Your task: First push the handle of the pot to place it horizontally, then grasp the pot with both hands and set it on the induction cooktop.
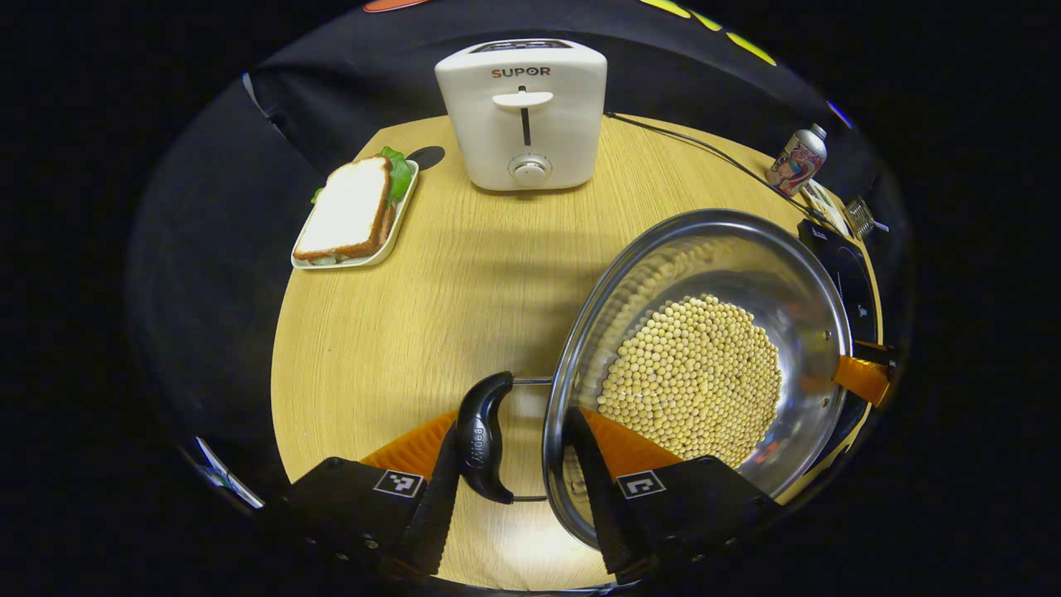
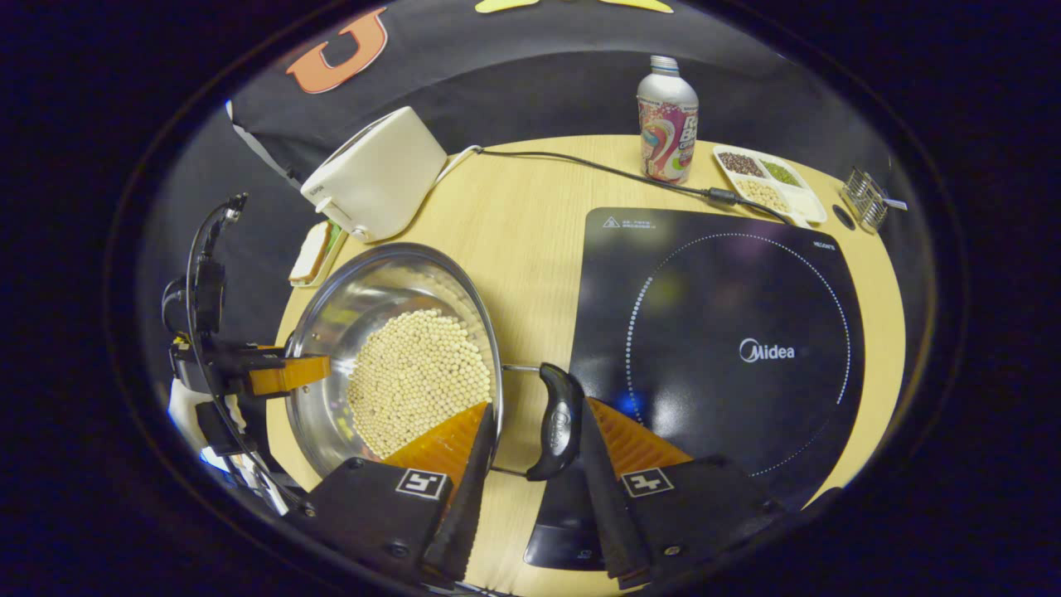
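Round wooden table [image 1: 398, 332] under both cameras; steel pot [image 1: 704, 365] of pale beans [image 1: 692, 377] sitting on the wood, just left of the black induction cooktop [image 2: 729, 332] and not yet on it. In the left gripper view, left gripper [image 1: 514, 464] spread wide around the pot's near side handle [image 1: 485, 448], one finger outside the black grip, the other at the pot's rim, neither seen pressing. In the right gripper view, right gripper [image 2: 535, 452] likewise open, astride the opposite handle [image 2: 557, 421], one finger by the pot wall, the other just beside the grip over the cooktop's edge; firm contact cannot be told. Far across the pot, the other gripper and its cables at the left edge of the right gripper view. Around the pot: white toaster [image 1: 522, 112] at the table's back, its cord [image 2: 597, 170] trailing toward the cooktop; sandwich [image 1: 352, 211] on a small tray [image 1: 398, 232] to the toaster's left; printed metal bottle [image 2: 667, 120] behind the cooktop; divided dish [image 2: 771, 186] of mixed beans beside the bottle; small wire rack [image 2: 866, 199] at the far right edge. Cooktop surface bare; open wood between pot and cooktop.
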The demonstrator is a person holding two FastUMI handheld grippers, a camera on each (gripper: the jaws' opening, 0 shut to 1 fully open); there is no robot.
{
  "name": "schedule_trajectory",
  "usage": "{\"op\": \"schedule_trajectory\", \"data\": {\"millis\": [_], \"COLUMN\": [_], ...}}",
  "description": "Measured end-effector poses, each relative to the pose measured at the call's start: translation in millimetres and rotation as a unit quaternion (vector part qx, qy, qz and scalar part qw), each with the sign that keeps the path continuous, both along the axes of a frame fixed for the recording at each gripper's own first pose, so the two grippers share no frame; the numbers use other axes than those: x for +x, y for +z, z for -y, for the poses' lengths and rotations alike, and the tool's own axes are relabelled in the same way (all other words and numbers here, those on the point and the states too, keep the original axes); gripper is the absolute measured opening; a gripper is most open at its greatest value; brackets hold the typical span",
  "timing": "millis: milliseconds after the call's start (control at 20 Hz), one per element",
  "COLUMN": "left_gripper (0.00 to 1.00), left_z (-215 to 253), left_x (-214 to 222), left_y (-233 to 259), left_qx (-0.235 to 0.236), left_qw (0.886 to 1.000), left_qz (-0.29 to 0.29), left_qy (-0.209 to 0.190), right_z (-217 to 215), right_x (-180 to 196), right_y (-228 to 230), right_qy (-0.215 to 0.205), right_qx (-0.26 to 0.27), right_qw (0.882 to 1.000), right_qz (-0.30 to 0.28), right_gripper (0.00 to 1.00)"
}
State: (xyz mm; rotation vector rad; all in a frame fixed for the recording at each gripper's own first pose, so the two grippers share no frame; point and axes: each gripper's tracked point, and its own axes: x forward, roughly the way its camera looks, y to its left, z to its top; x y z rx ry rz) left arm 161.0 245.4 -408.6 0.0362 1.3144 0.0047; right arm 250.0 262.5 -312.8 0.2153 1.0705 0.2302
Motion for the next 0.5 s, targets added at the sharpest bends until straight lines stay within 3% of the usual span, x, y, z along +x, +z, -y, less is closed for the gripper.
{"op": "schedule_trajectory", "data": {"millis": [50,200,250,300,500], "left_gripper": [0.70,0.66,0.75,0.66,0.64], "left_z": [1.1,2.5,1.9,2.2,2.4], "left_x": [-0.3,1.2,-0.8,-2.6,1.0], "left_y": [-0.2,2.7,4.4,6.2,26.9], "left_qx": [-0.001,0.004,0.011,0.014,0.013], "left_qw": [1.000,1.000,1.000,1.000,1.000], "left_qz": [-0.002,0.001,0.001,0.001,0.024], "left_qy": [-0.003,-0.001,-0.002,0.002,-0.001], "right_z": [0.3,1.7,1.0,0.9,3.1], "right_x": [-0.1,1.2,1.6,1.8,-4.1], "right_y": [0.4,0.3,0.3,0.8,10.5], "right_qy": [-0.001,0.008,0.005,0.004,-0.001], "right_qx": [0.005,0.004,0.004,0.006,0.033], "right_qw": [1.000,1.000,1.000,1.000,0.999], "right_qz": [0.002,0.014,0.015,0.013,0.019], "right_gripper": [0.62,0.59,0.58,0.54,0.51]}}
